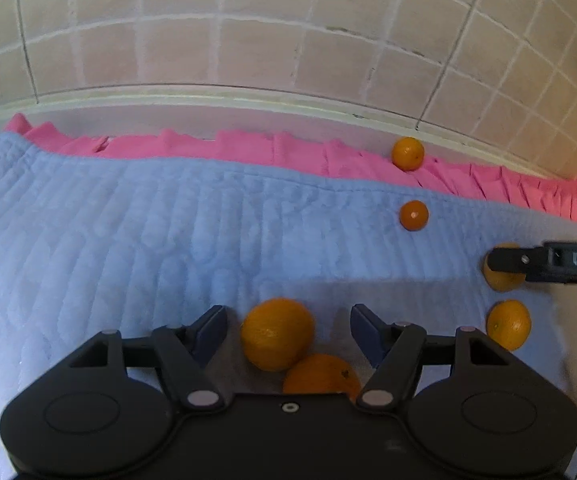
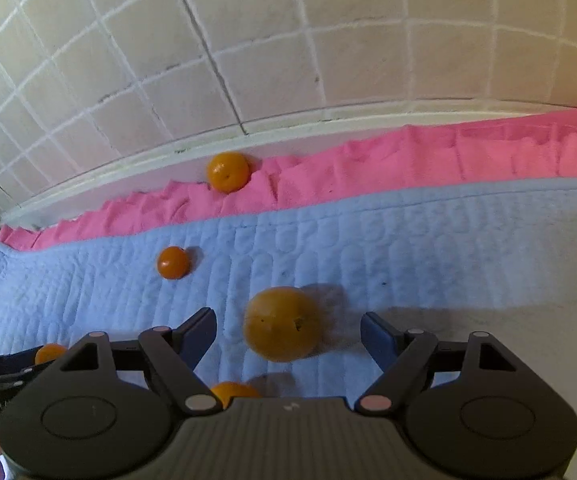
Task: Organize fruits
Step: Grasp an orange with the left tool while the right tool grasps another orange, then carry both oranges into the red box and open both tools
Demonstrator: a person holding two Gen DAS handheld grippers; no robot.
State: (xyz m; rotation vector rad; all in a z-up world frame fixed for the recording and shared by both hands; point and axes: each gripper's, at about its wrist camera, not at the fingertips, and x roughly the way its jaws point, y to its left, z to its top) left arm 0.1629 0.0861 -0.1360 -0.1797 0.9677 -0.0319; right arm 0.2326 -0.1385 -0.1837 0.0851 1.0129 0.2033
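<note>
Orange fruit (image 2: pixel 282 323), round and dimpled, sits untouched between the right gripper (image 2: pixel 288 334)'s open jaws on a blue quilt (image 2: pixel 408 240); left gripper (image 1: pixel 287 330) likewise open.

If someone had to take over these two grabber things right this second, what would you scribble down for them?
Left gripper: open, an orange between its fingers, not pinched. A second orange touches that one, nearer the gripper body.
Right gripper: open, with a large orange between its fingers, not gripped.
Other fruit: one orange at the back on the pink cloth by the wall ledge, a small one on the blue quilt, another near the right gripper.
Done: nothing gathered; fruit lies scattered.
Left: grip both fruits, then collect the rest. No bowl or basket is in view.
</note>
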